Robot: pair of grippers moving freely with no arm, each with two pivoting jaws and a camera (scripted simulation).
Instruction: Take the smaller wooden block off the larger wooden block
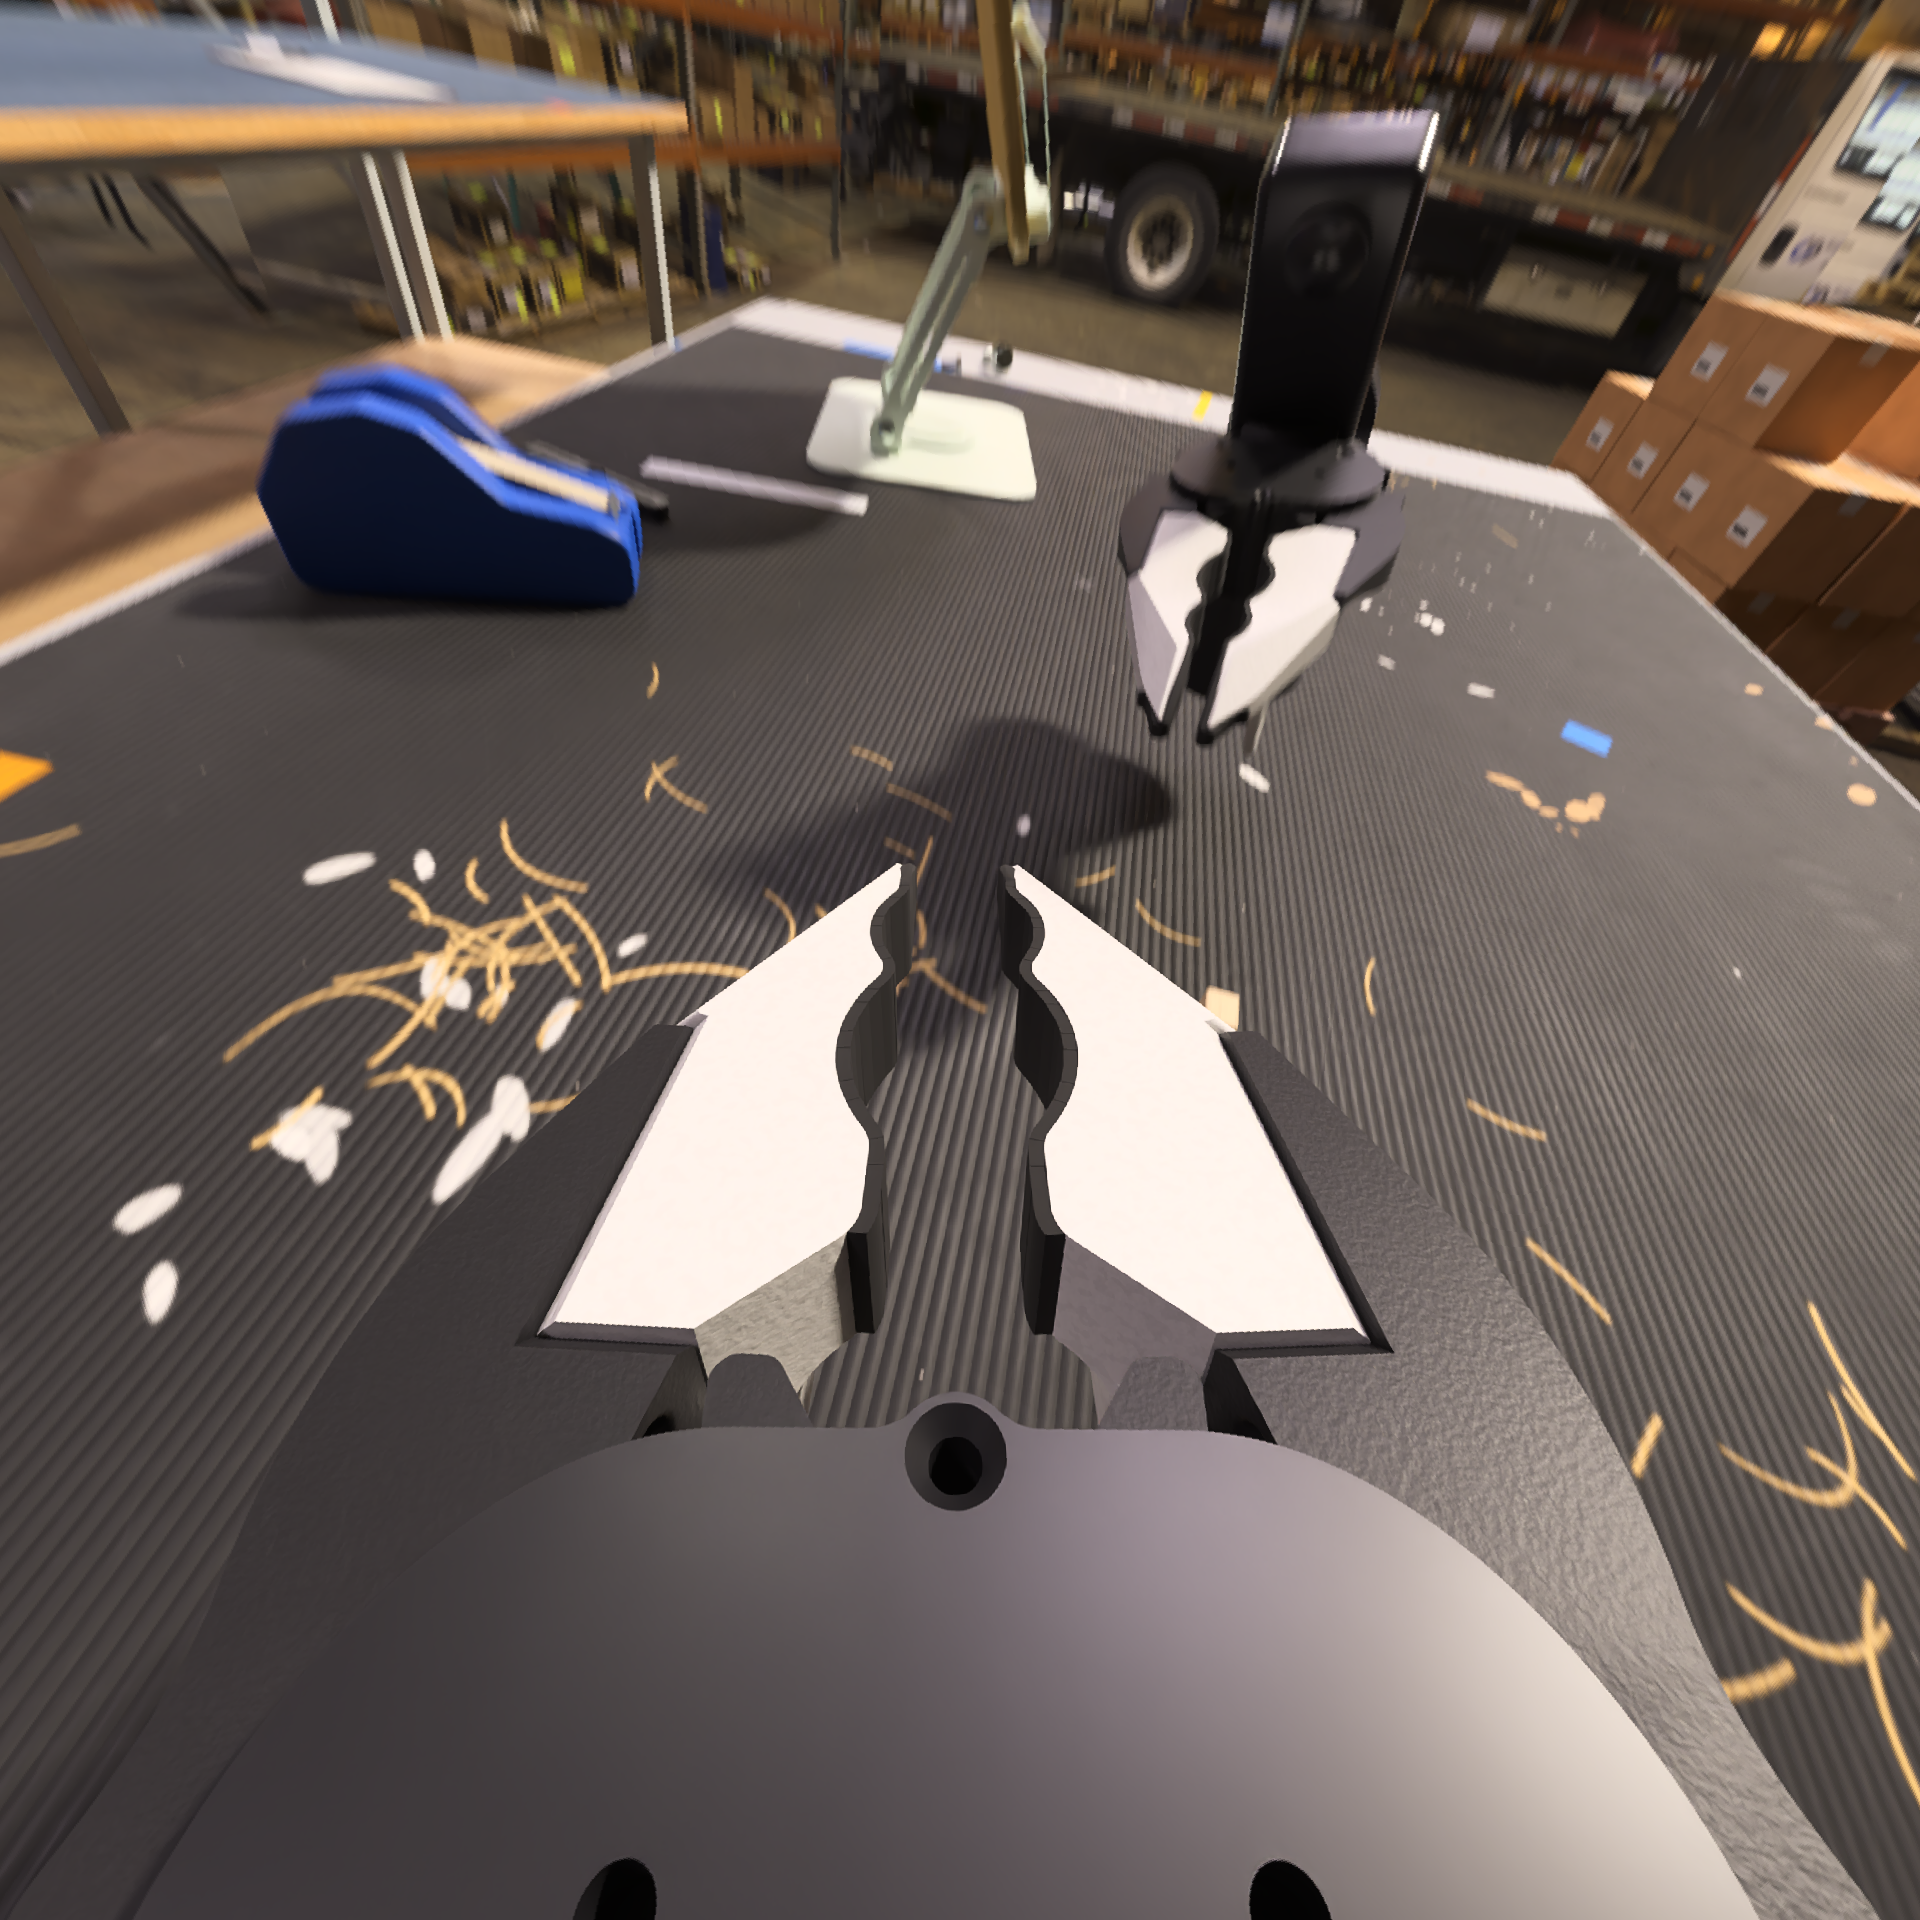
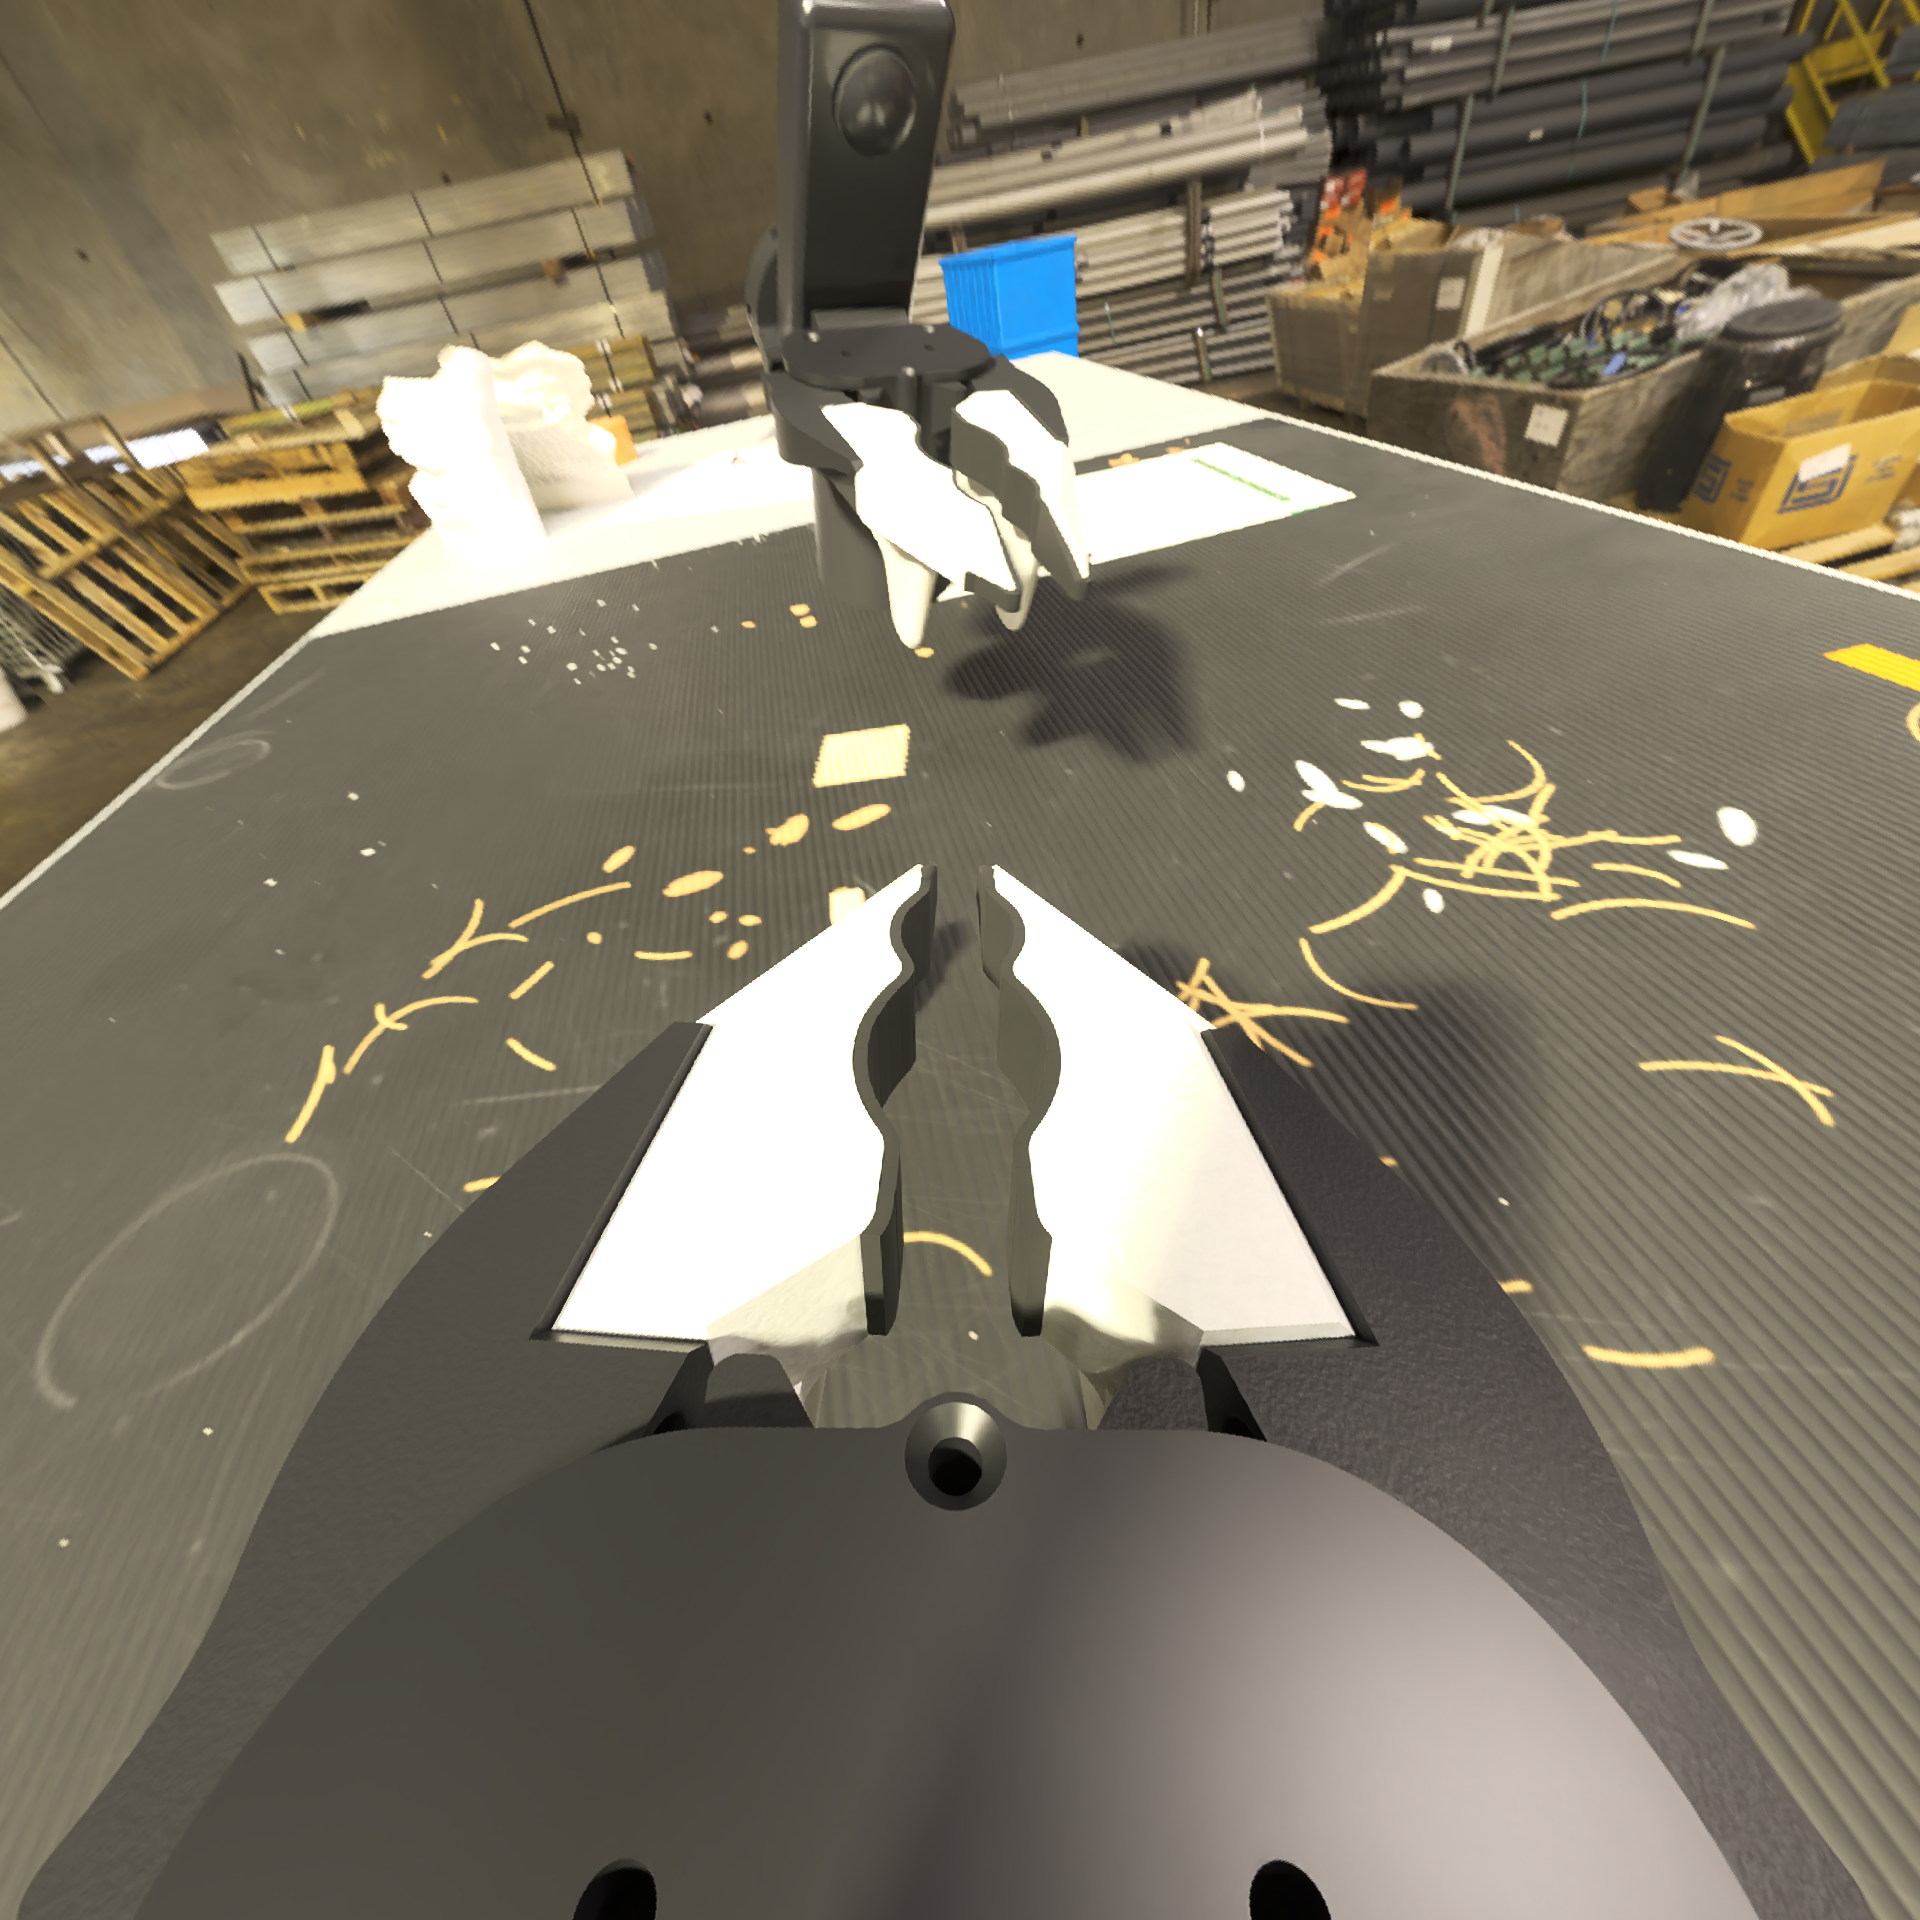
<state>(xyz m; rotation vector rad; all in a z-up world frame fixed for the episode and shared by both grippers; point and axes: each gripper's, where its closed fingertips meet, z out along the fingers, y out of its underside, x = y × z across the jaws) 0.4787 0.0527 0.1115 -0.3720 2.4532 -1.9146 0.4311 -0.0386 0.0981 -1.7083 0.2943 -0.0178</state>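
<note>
No wooden block shows clearly in either view. My left gripper [image 1: 956,878] hovers low over the dark ribbed mat [image 1: 1351,1039], its jaws nearly together with only a narrow slit and nothing between them. My right gripper [image 2: 956,873] is likewise nearly closed and empty over the mat [image 2: 312,1039]. The two grippers face each other. The right gripper [image 1: 1184,727] shows ahead to the right in the left wrist view, tips pointing down near the mat. The left gripper [image 2: 966,613] shows ahead in the right wrist view. A flat tan square [image 2: 860,754] lies on the mat between them.
Tan shavings [image 1: 478,966] and white flecks litter the mat. A blue tape dispenser [image 1: 447,499], a grey bar [image 1: 753,486] and a white lamp base [image 1: 925,447] stand at the far left end. White paper [image 2: 1195,499] and a white lumpy object [image 2: 499,447] lie at the other end.
</note>
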